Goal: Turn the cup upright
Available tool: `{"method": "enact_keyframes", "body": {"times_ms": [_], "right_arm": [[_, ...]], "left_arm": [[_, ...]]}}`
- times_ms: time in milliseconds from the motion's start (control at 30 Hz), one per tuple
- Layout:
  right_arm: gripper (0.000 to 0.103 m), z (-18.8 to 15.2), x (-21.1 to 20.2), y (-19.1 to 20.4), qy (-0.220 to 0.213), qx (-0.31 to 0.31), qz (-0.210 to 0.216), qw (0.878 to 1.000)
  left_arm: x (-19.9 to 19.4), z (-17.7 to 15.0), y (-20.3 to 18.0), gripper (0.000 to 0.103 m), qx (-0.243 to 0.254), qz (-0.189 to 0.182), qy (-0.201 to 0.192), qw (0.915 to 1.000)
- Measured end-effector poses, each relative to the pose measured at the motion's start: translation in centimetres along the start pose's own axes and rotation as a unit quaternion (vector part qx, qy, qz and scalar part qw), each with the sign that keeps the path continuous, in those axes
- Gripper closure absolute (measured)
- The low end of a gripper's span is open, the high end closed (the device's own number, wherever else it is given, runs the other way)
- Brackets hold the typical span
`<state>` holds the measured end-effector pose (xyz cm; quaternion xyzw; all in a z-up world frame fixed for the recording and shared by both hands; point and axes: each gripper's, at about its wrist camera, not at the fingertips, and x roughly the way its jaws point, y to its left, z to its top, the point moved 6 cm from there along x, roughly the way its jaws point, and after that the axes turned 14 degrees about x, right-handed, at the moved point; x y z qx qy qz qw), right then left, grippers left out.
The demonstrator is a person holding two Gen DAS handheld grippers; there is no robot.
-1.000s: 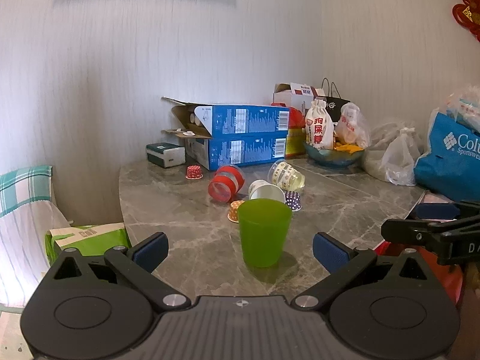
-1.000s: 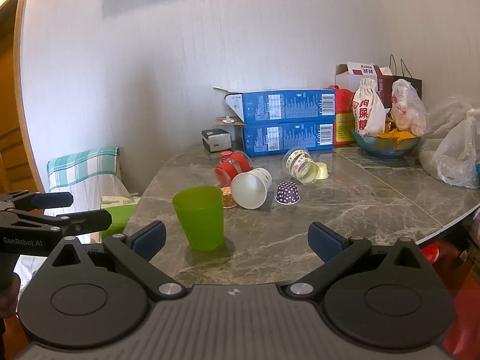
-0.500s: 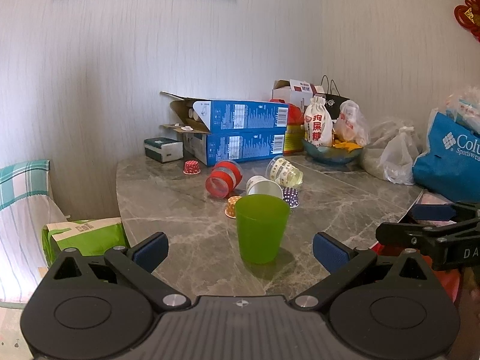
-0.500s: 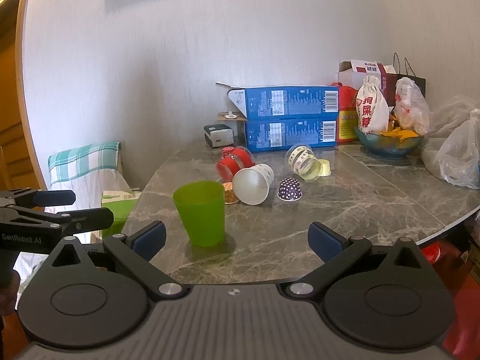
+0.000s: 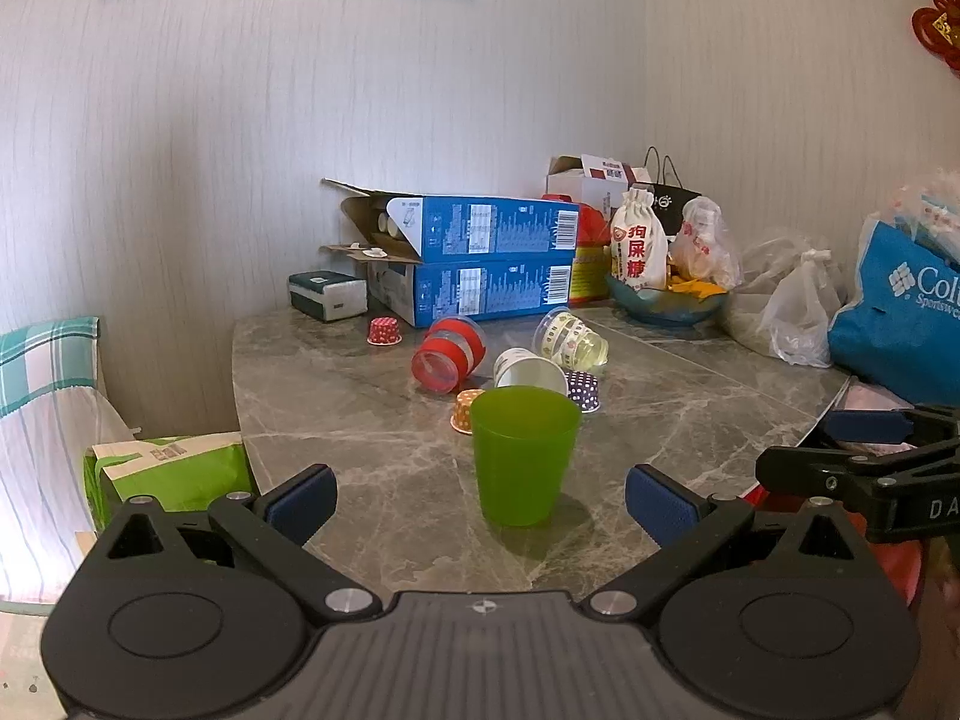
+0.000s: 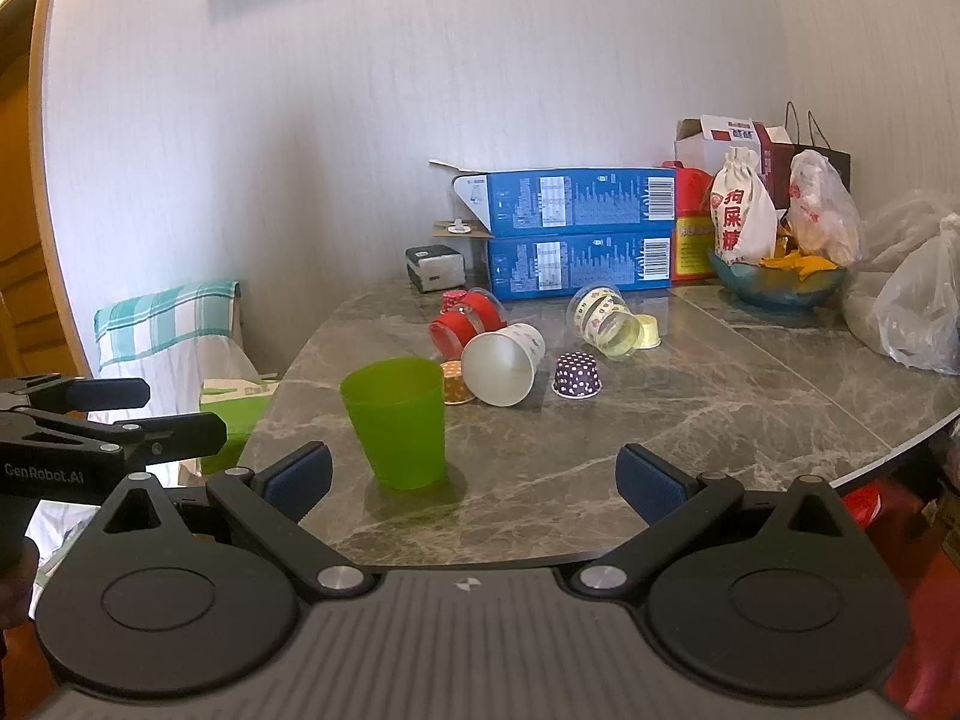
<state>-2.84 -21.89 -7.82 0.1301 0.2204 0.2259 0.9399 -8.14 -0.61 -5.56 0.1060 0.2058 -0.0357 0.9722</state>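
A green plastic cup point(image 5: 523, 455) stands upright near the front edge of the marble table point(image 5: 360, 420); it also shows in the right wrist view point(image 6: 397, 422). Behind it lie on their sides a white paper cup point(image 6: 503, 363), a red cup point(image 6: 465, 327) and a clear patterned cup point(image 6: 603, 321). My left gripper point(image 5: 478, 504) is open and empty, just short of the green cup. My right gripper point(image 6: 474, 476) is open and empty, with the green cup ahead of its left finger.
Small cupcake liners point(image 6: 577, 375) sit among the cups. Two blue boxes point(image 6: 570, 228), a bowl with bags point(image 6: 774, 276) and plastic bags point(image 6: 912, 312) line the back and right. A chair with a checked cloth point(image 6: 162, 324) stands left of the table.
Both grippers have drawn back slightly from the table and stay open; the green cup stands where it was.
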Motion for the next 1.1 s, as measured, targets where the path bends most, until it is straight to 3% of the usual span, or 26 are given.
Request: {"method": "enact_keyframes", "body": {"times_ms": [833, 1100], "right_arm": [[0.001, -0.1, 0.4, -0.2, 0.006, -0.001, -0.003, 1.0], [0.001, -0.4, 1.0, -0.3, 0.015, 0.004, -0.007, 1.0]], "left_arm": [[1.0, 0.1, -0.5, 0.0, 0.003, -0.018, 0.002, 0.9998], [1.1, 0.1, 0.3, 0.0, 0.005, -0.004, -0.005, 1.0]]}}
